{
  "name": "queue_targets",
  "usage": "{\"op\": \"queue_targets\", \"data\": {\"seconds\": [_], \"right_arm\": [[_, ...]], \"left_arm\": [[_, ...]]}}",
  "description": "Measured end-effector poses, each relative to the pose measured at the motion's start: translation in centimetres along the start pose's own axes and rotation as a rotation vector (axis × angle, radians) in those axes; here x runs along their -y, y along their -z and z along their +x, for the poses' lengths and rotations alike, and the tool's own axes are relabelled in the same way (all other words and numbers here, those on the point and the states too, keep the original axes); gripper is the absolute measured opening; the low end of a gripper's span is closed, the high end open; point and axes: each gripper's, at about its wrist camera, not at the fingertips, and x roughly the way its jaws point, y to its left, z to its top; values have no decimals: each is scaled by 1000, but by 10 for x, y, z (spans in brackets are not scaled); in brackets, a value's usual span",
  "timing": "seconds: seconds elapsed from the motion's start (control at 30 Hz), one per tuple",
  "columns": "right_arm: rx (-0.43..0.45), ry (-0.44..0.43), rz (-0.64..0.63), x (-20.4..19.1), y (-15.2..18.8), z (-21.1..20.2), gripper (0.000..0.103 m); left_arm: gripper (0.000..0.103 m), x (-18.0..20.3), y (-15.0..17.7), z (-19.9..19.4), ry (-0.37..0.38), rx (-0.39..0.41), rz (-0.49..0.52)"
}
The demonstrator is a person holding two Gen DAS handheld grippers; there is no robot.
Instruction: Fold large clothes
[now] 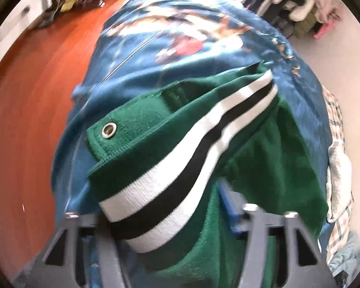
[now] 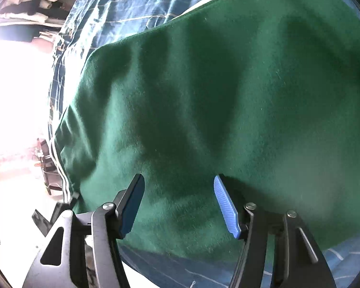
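Observation:
A large green garment [image 1: 264,158] with a white and black striped band [image 1: 194,158] and a metal eyelet [image 1: 109,129] hangs bunched in front of the left wrist camera. My left gripper [image 1: 170,225] is shut on its striped band; the fingertips are hidden by cloth. In the right wrist view the green garment [image 2: 216,91] lies spread on a blue cover [image 2: 122,2]. My right gripper [image 2: 178,199] is open just above the cloth, blue pads [image 2: 225,206] apart, holding nothing.
The blue printed cover [image 1: 175,48] lies under the garment. A red-brown wooden floor [image 1: 36,100] is at the left. Piles of clothes [image 1: 297,4] sit at the far right, and a checked cloth [image 1: 336,168] lies at the right edge.

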Motion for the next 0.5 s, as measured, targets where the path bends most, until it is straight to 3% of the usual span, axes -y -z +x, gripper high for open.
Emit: {"op": "queue_targets", "data": {"seconds": [0.07,0.27,0.33,0.43,0.5], "right_arm": [[7,2,5,5,12,-15,62],[23,-13,4,-10,19,-36,62],[29,-12,9,-9,20,-41,62],[31,9,41,0,20,-43,62],[31,13,65,8,21,-44,62]], "left_arm": [[35,17,-9,-5,6,30,58],[33,34,-60,-30,143,107,122],[34,28,-65,-15,169,73,115],[53,12,-62,23,144,-23,119],[60,2,-59,44,189,-40,80]]}}
